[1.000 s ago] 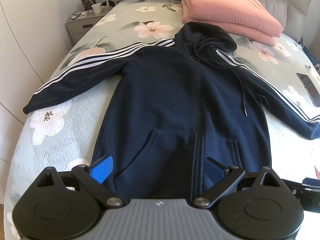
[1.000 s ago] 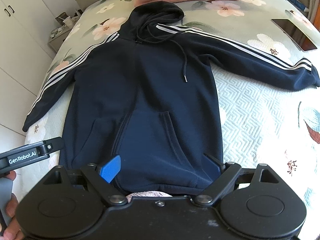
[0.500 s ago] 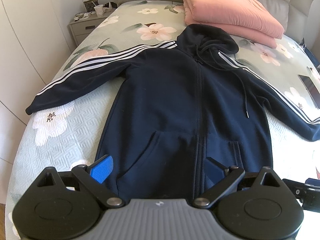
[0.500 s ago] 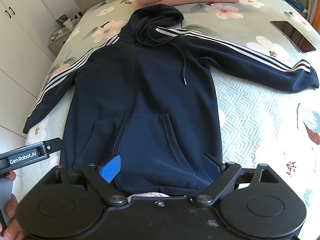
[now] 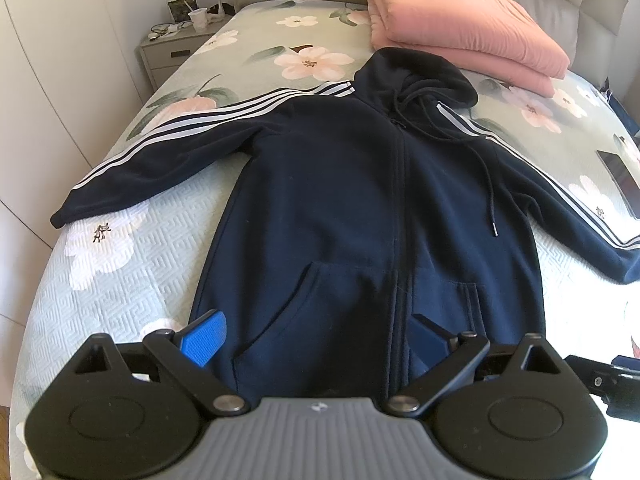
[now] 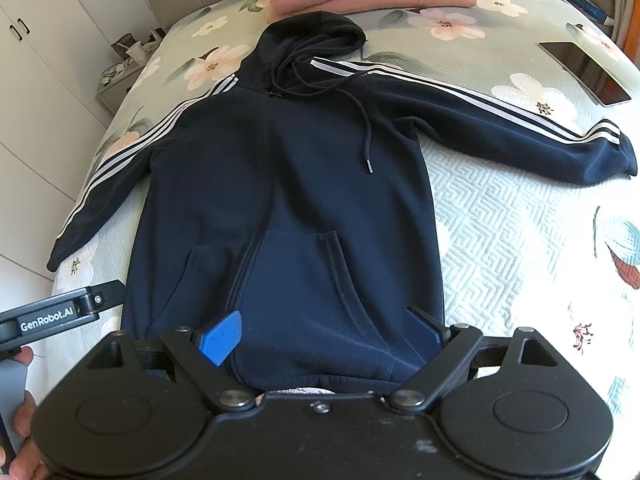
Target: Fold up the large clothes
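Navy zip-front fleece hoodie with white sleeve stripes flat on floral quilted bedspread, sleeves outstretched, hem just ahead of both claws, left gripper spread wide, right gripper likewise spread, folded pink blanket beyond the hood

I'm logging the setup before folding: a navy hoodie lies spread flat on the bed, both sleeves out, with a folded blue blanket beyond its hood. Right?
Not quite: the folded blanket beyond the hood is pink, as the left wrist view shows. The navy hoodie does lie flat, both sleeves out.
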